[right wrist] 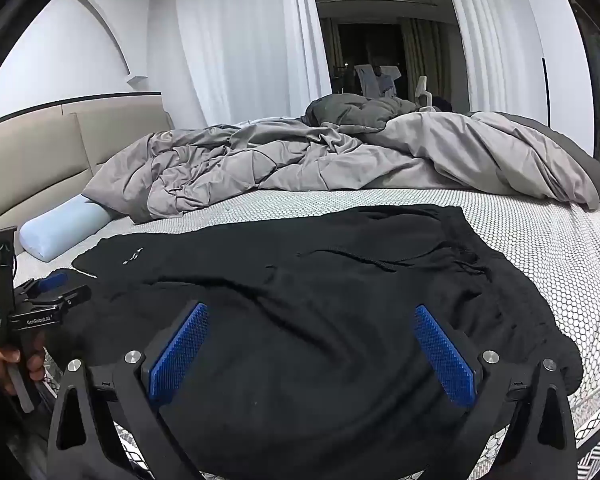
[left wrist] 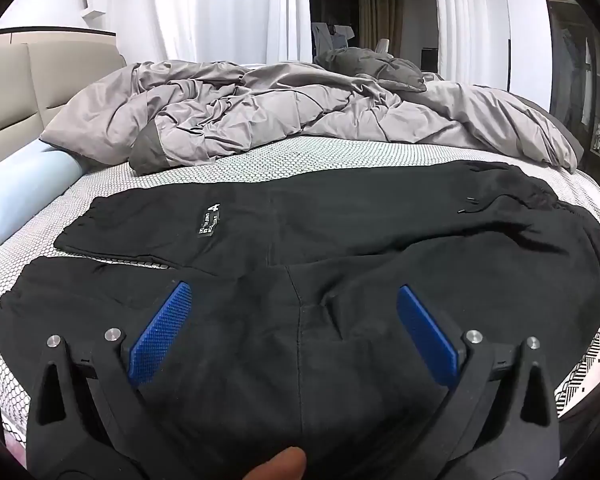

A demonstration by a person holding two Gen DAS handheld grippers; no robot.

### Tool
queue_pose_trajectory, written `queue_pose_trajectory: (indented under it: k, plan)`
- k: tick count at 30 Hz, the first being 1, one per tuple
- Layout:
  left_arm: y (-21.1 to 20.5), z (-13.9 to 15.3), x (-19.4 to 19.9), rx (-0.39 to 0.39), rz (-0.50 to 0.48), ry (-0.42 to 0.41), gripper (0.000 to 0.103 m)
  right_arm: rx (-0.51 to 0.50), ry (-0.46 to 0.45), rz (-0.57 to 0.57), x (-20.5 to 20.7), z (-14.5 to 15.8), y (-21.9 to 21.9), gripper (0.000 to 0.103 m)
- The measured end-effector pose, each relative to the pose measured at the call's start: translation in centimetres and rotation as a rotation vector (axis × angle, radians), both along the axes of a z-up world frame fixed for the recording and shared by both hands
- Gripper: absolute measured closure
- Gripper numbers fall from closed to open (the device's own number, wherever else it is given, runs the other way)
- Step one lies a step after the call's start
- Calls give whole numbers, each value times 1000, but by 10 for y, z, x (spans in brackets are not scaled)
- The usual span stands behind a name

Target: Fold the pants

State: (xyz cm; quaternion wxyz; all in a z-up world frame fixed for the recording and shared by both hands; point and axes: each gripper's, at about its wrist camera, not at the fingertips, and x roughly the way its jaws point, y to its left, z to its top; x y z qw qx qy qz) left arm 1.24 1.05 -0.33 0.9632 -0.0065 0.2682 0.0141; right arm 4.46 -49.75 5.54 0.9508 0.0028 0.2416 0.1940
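A: Where are the pants [left wrist: 340,232]?

B: Spread flat along the bed's [left wrist: 260,160] near edge, legs toward the headboard end, waistband toward the foot.

A: And the grippers?

B: Left gripper [left wrist: 294,328] and right gripper [right wrist: 312,344] both hover over the cloth, tilted downward, jaws spread wide, gripping nothing.

A: Best approach?

B: I'd pinch the near leg's edge at two spaced points, lift evenly, lay it onto the far leg.

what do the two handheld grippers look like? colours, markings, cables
Both are black plastic frames with silver bolts at the finger pivots. The left gripper and right gripper carry blue, knurled rectangular pads. Seen from the right wrist view, the left one bears white "GenRobot.AI" lettering and a thin black cable.
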Motion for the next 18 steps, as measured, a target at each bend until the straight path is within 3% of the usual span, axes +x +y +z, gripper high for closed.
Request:
queue_pose_trajectory:
  k: [18]
  plan:
    - [3, 5, -3, 12, 7, -14, 1, 9, 1, -18, 2, -1, -3, 0]
